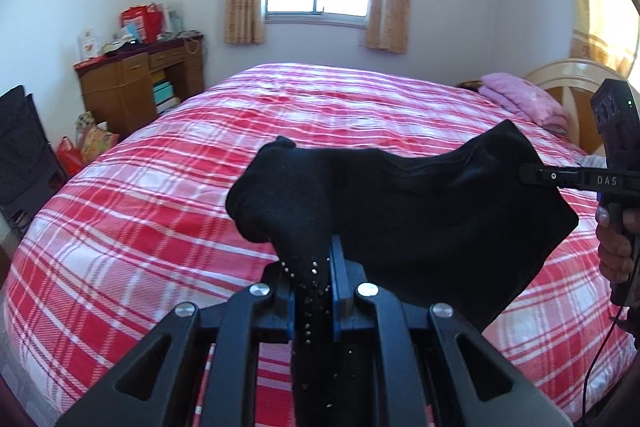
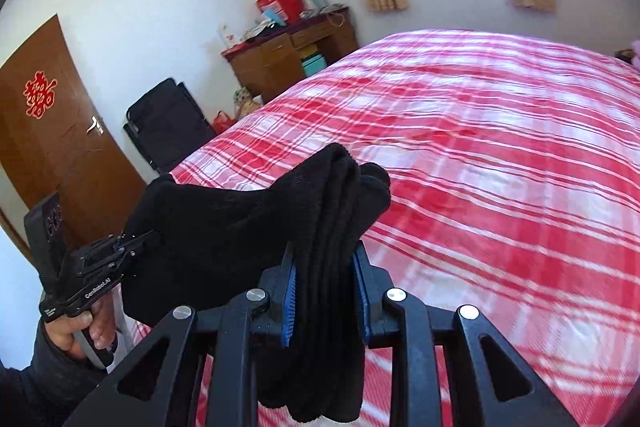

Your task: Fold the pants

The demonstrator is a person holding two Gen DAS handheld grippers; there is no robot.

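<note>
The black pants (image 1: 400, 195) hang bunched above the bed (image 1: 160, 187), apparently folded into layers already. Left gripper (image 1: 316, 267) and right gripper (image 2: 324, 267) each clamp one end; laying down remains.

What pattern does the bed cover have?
The bed cover has a red, pink and white plaid pattern, clearest in the left wrist view.

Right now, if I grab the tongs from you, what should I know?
Left tongs: shut on one end of the black pants.
Right tongs: shut on the other end, where the cloth is bunched in thick layers.
The pants hang between both tongs, above the red plaid bed.
Done: pants picked up.
Left: lay them on the bed and finish the fold.
</note>
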